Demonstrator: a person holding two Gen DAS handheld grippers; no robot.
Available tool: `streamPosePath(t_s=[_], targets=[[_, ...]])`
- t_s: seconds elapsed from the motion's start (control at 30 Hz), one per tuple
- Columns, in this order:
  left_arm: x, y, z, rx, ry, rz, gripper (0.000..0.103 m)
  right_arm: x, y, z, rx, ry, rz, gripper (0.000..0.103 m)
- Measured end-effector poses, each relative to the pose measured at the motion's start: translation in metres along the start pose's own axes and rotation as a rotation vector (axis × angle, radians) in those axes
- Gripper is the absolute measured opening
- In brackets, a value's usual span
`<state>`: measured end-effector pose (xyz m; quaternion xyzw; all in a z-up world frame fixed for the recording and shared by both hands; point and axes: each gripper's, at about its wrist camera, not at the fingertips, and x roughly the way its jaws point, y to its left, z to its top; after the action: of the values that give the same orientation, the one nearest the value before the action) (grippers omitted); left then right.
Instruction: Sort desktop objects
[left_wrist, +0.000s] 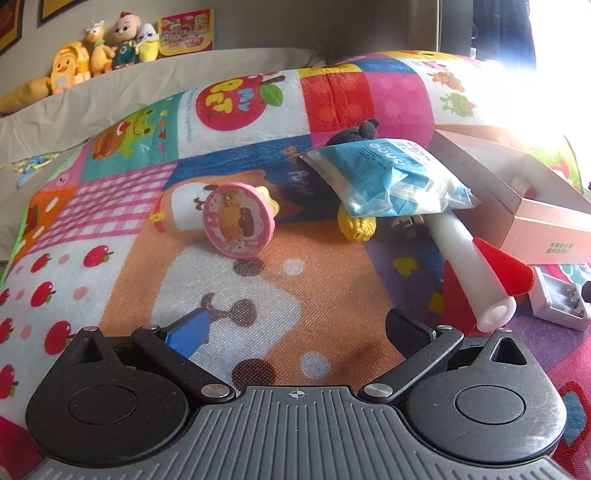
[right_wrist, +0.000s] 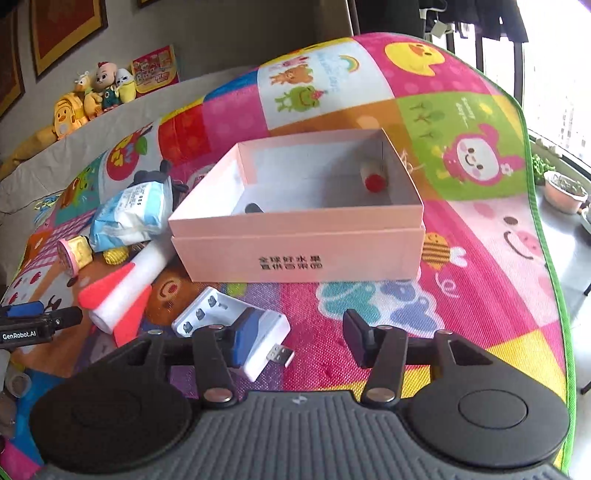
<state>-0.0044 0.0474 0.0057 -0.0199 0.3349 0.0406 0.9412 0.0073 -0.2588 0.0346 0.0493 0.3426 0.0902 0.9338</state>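
My left gripper (left_wrist: 295, 328) hangs open over the patchwork mat (left_wrist: 295, 288), nothing between its fingers. Ahead of it lie a pink round stamp toy (left_wrist: 236, 221), a yellow knobbly toy (left_wrist: 358, 225), a blue-white packet (left_wrist: 388, 181) resting on a black plush (left_wrist: 354, 134), and a white foam rocket with red fins (left_wrist: 476, 273). My right gripper (right_wrist: 299, 339) is open just above a white charger with a USB plug (right_wrist: 258, 332); its left finger overlaps the charger and its right finger is apart from it. Beyond stands the open pink box (right_wrist: 295, 254).
Inside the box lie a small white-and-red piece (right_wrist: 373, 177) and a dark item (right_wrist: 255, 208). One of my left gripper's fingers (right_wrist: 62, 316) shows at the left edge. Plush toys (left_wrist: 92, 55) line the back ledge. The mat's green edge (right_wrist: 546, 258) drops off at right.
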Motion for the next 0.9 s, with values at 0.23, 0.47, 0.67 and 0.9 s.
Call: streamPosePath(t_s=[0.23,0.47,0.67,0.9], targets=[[0.001,0.001,0.000,-0.007,0.005,0.025,0.103,0.016,0.031,-0.001,-0.051,0.024,0.063,0.099],[-0.013,0.006,0.000,-0.002,-0.011,0.005,0.103,0.029,0.060,-0.006,-0.228,-0.016,-0.046,0.099],[-0.040,-0.033,0.012,0.096,-0.080,-0.221,0.103,0.014,0.019,-0.005,-0.147,-0.079,-0.173,0.099],[-0.012,-0.100,0.015,0.265,-0.092,-0.189,0.087,0.010,-0.018,-0.007,0.070,-0.085,-0.156,0.101]])
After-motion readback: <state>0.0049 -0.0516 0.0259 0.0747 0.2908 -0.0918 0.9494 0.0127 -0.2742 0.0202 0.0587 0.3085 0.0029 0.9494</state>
